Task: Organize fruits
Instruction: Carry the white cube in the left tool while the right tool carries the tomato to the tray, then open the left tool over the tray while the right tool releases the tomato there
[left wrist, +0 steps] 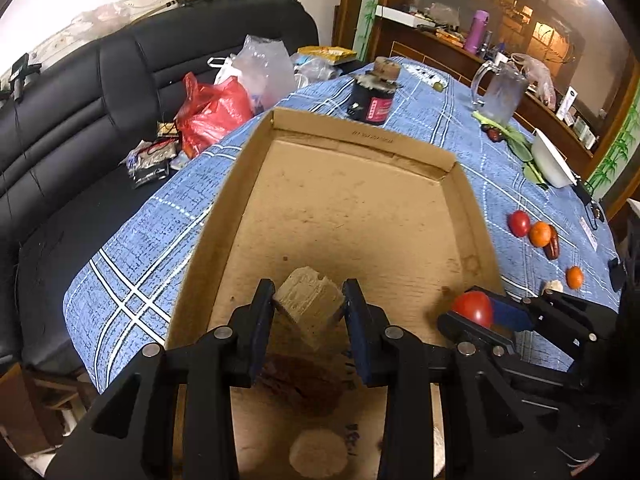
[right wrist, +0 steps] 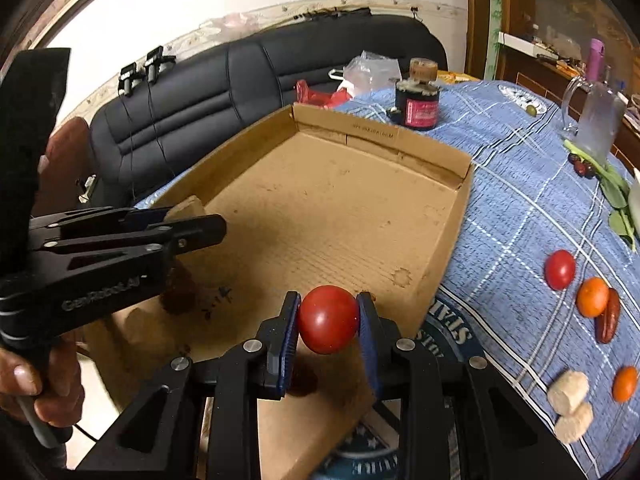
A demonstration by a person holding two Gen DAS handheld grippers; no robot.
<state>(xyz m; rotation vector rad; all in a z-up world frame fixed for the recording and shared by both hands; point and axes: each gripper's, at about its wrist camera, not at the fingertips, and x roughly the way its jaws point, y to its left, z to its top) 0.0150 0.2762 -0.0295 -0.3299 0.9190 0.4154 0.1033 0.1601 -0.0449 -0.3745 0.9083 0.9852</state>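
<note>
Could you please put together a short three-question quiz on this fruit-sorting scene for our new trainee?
1. True or false: the right tongs are shut on a red tomato.
2. What do the left tongs hold over the cardboard tray? A) an orange B) a pale beige chunk C) a date
3. Fill in: the loose fruit on the blue checked tablecloth lies to the ____ of the tray.

Key
1. True; it is gripped between both blue pads.
2. B, the pale beige chunk.
3. Right: a second tomato, two oranges and a date.
</note>
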